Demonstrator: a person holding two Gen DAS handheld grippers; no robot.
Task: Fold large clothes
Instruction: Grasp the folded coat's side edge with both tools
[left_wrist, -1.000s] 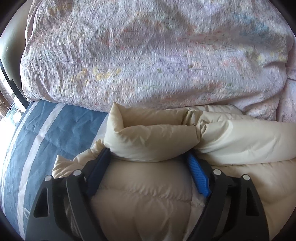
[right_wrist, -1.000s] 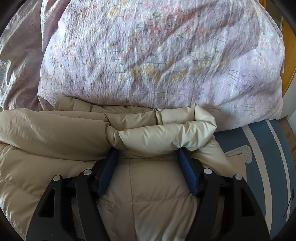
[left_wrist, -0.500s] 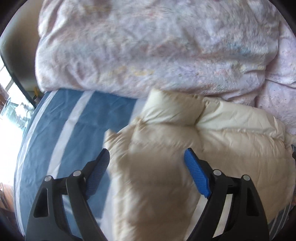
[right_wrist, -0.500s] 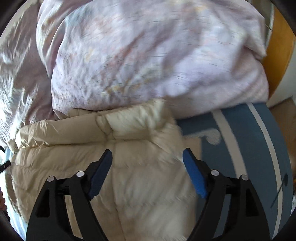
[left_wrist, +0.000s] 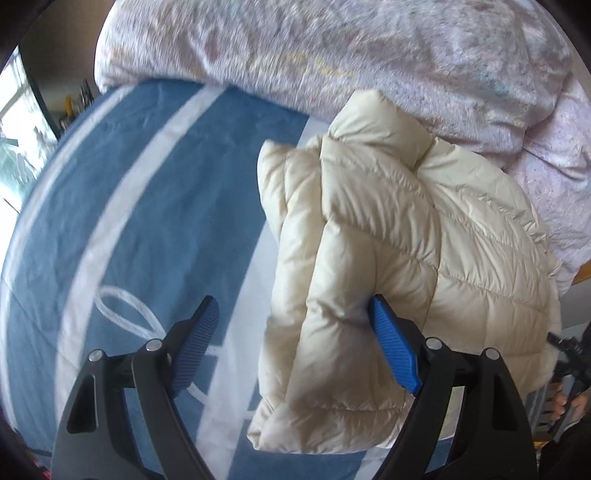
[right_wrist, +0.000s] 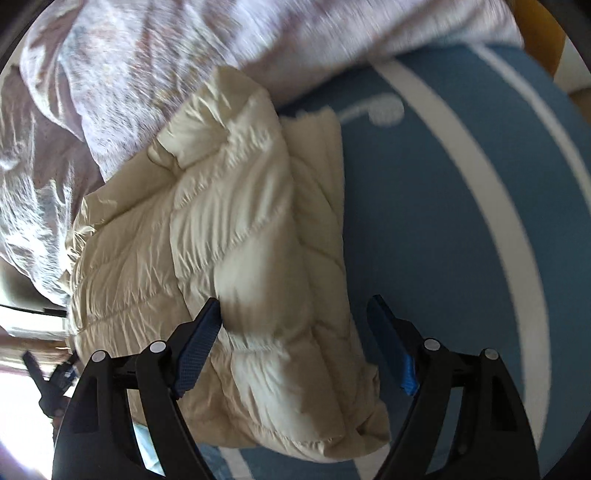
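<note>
A cream quilted puffer jacket (left_wrist: 388, 266) lies folded into a thick bundle on the blue bed sheet (left_wrist: 155, 206). It also shows in the right wrist view (right_wrist: 236, 258). My left gripper (left_wrist: 291, 343) is open and empty, raised over the bundle's left edge. My right gripper (right_wrist: 295, 343) is open and empty, raised over the bundle's right edge. The jacket's collar end points toward the floral duvet.
A bunched pink floral duvet (left_wrist: 332, 48) lies along the far side of the bed, also in the right wrist view (right_wrist: 122, 74). The blue sheet (right_wrist: 443, 206) has white stripes. The other gripper shows at the left edge (right_wrist: 51, 384). A wooden frame (right_wrist: 535, 22) stands far right.
Both grippers let go of the jacket's rolled top edge and pulled back and up from it. The folded jacket now lies free on the sheet.
</note>
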